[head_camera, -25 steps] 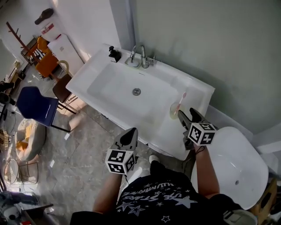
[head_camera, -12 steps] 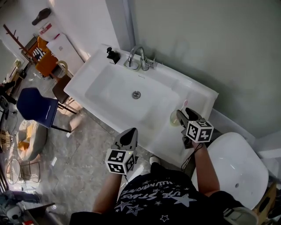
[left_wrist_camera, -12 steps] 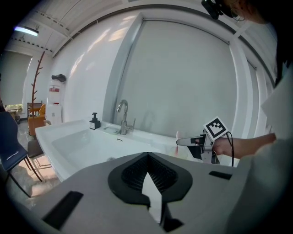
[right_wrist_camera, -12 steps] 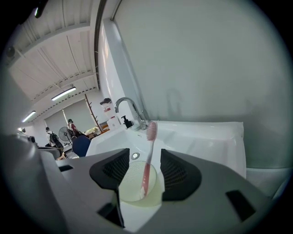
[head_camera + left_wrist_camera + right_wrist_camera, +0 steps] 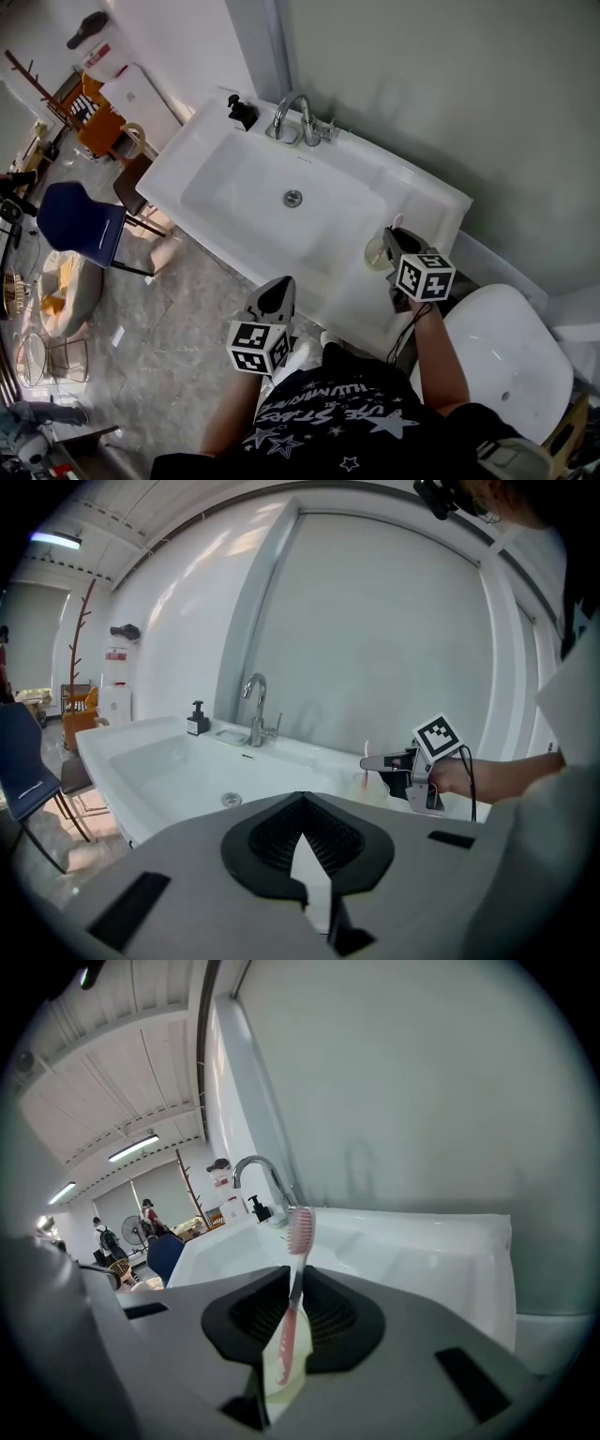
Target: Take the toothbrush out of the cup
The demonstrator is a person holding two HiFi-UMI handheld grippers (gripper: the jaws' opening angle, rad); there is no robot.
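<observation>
A pink toothbrush (image 5: 299, 1237) stands upright in a pale cup (image 5: 281, 1372) on the right ledge of the white washbasin (image 5: 427, 202). In the head view its pink head (image 5: 396, 222) pokes up just past my right gripper (image 5: 392, 242), with the cup (image 5: 376, 256) under the jaws. My right gripper (image 5: 292, 1283) is closing, and its pads meet the brush handle on both sides. My left gripper (image 5: 278, 292) hangs shut and empty in front of the basin's near edge. From the left gripper (image 5: 302, 801) view, the right gripper (image 5: 375, 762) sits at the cup.
A chrome faucet (image 5: 298, 120) and a black soap dispenser (image 5: 244, 112) stand at the back of the basin, whose bowl (image 5: 244, 187) has a drain (image 5: 292, 198). A white rounded fixture (image 5: 506, 356) is at the right. A blue chair (image 5: 80, 225) stands at the left.
My right gripper moved forward over the cup and its jaws went from wide open to closed around the toothbrush handle. The left gripper drifted slightly forward and stayed shut.
</observation>
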